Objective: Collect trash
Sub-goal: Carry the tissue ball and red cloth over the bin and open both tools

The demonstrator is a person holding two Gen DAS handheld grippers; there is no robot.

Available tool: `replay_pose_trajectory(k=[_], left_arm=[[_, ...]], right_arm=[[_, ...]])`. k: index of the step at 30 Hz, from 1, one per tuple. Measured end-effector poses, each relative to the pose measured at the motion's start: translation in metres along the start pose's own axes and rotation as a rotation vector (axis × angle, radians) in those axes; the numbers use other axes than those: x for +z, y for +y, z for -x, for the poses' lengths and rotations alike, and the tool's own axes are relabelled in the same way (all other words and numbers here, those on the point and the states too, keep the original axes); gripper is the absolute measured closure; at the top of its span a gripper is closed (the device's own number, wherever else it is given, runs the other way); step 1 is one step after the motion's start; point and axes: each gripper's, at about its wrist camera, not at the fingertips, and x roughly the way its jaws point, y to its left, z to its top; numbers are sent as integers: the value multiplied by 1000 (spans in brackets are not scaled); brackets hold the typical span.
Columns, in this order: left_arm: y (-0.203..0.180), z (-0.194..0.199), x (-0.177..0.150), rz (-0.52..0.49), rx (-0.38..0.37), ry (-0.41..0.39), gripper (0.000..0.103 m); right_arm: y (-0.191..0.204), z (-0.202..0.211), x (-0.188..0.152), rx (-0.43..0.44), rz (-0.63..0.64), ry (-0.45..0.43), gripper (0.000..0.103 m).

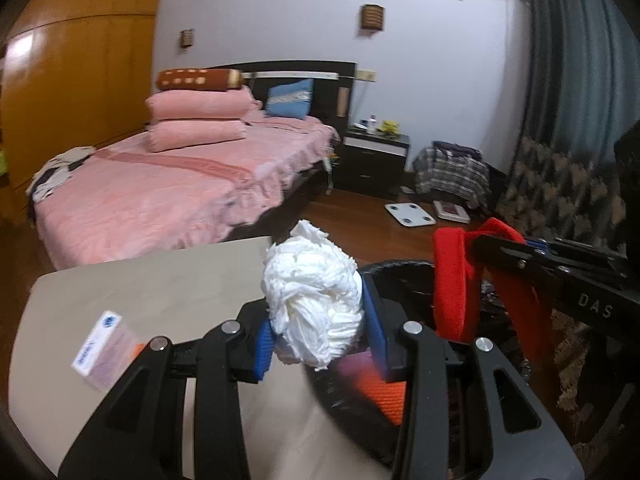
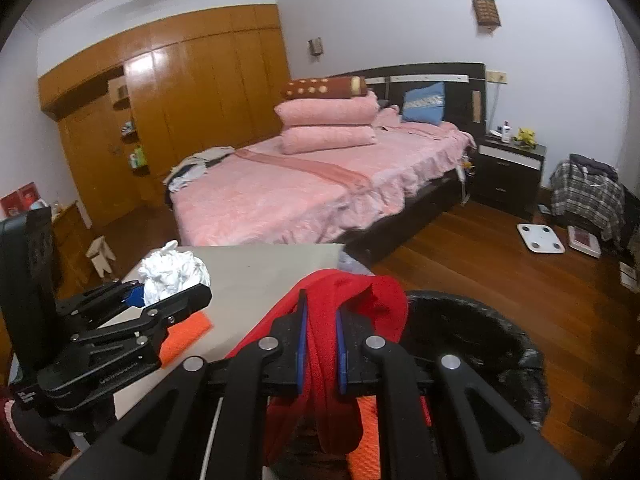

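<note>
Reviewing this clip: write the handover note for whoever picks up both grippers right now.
Left gripper: shut on a crumpled white tissue wad, above the table's edge.
Right gripper: shut on a red cloth, by the black-lined bin's rim.
Done: both pieces picked up.
Left: drop both into the bin; an orange piece and a small packet remain on the table.

A home bedroom: ahead of the hand-held gripper stands a pink-covered bed (image 2: 320,196) with stacked pillows (image 2: 328,120), a wooden wardrobe (image 2: 180,112) beyond, a nightstand (image 2: 508,176) to its right.
</note>
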Motion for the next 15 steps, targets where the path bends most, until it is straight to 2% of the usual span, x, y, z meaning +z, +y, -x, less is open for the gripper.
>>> replay_pose_trajectory(k=[7,9,10,11,12,14,15], left_arm=[[-25,-36,-1,-19,-63,11,66],[-29,-47,-1,-14,-85,14,60],[-31,-53,-1,-8,-100,20,56],[-31,-58,-1,-1,-115,32,38],[-31,-61,-2,8,-120,39,29],[-27,-65,-4,18,-122,47,29],[-24,-66,-5,22,-121,54,29]], right_arm=[[-35,-4,-1,-49,-2,11,92],[-45,-8,-3,-63,-11,23,86],[-48,-10,-4,-69,-12,31,79],[-54,-14,-7,-87,-10,48,68],[-57,-16,-9,-104,-7,58,65],[-66,-21,-16,-143,-12,81,49],[-70,-21,-19,-151,-24,87,45]])
